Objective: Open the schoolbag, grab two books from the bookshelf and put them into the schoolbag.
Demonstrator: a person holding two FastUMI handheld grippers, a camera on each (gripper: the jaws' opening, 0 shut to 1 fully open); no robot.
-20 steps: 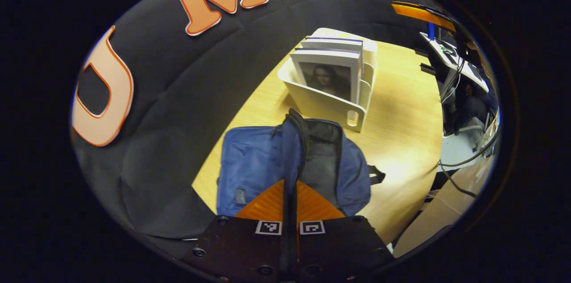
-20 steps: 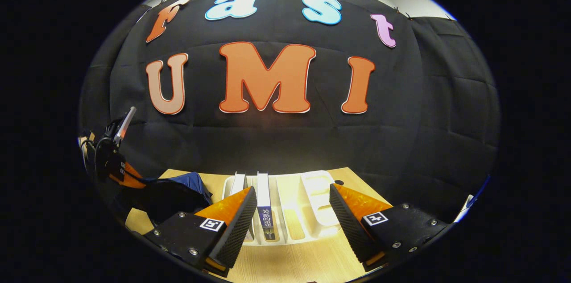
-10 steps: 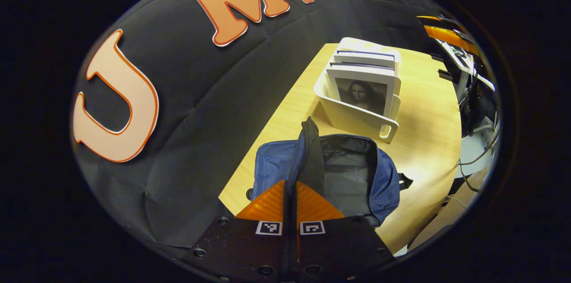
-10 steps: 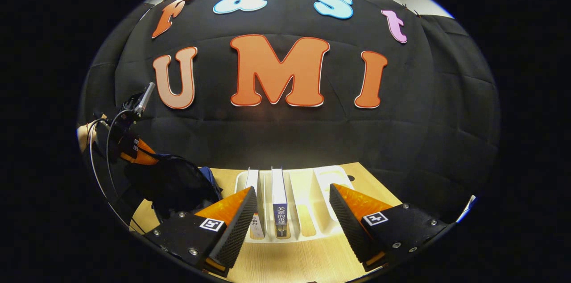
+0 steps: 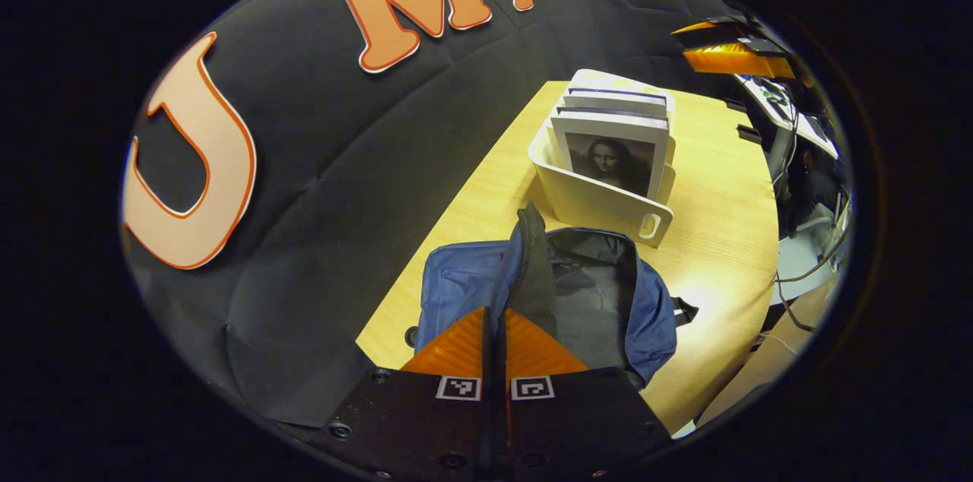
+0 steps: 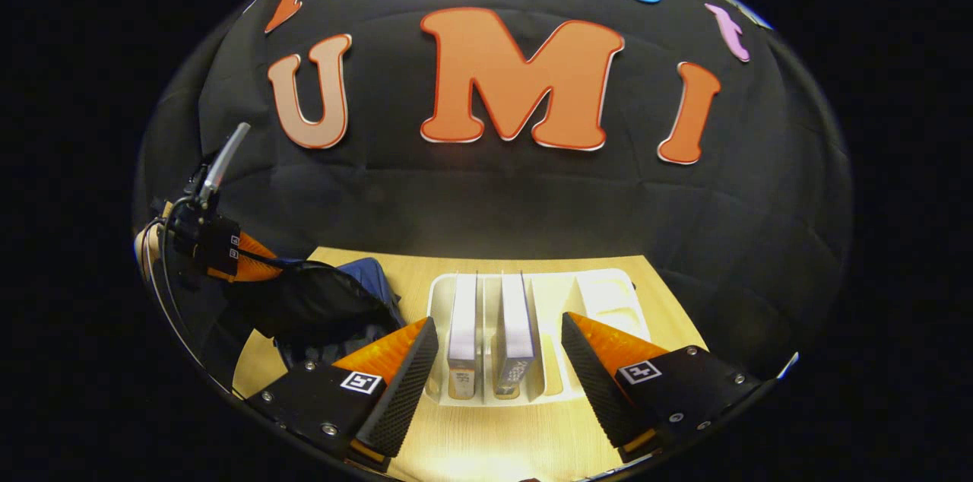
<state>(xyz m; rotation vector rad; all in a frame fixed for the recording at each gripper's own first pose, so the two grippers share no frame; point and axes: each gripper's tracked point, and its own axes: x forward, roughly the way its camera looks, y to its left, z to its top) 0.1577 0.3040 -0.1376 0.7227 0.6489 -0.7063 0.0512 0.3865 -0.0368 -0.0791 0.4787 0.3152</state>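
The blue schoolbag [image 5: 464, 280] lies on the wooden table with its black-lined mouth [image 5: 589, 299] open. My left gripper [image 5: 494, 315] is shut on the raised flap [image 5: 528, 254] and holds it up. In the right gripper view, the left gripper [image 6: 247, 258] lifts the schoolbag's dark flap [image 6: 312, 299] at the far left. The white bookshelf [image 5: 600, 201] stands just beyond the bag, a portrait-cover book [image 5: 612, 159] in front. My right gripper [image 6: 498, 353] is open above the shelf [image 6: 608, 292], with two upright books [image 6: 462, 322] [image 6: 517, 322] showing between its fingers.
The wooden table [image 5: 722, 185] has free surface to the right of the shelf and bag. Beyond its far edge stand cables and equipment [image 5: 798, 163]. The black cloth wall runs close behind the bag and shelf.
My right gripper has tilted down and come nearer over the shelf, so the two books now sit between its open fingers. The left gripper keeps the flap raised, little moved.
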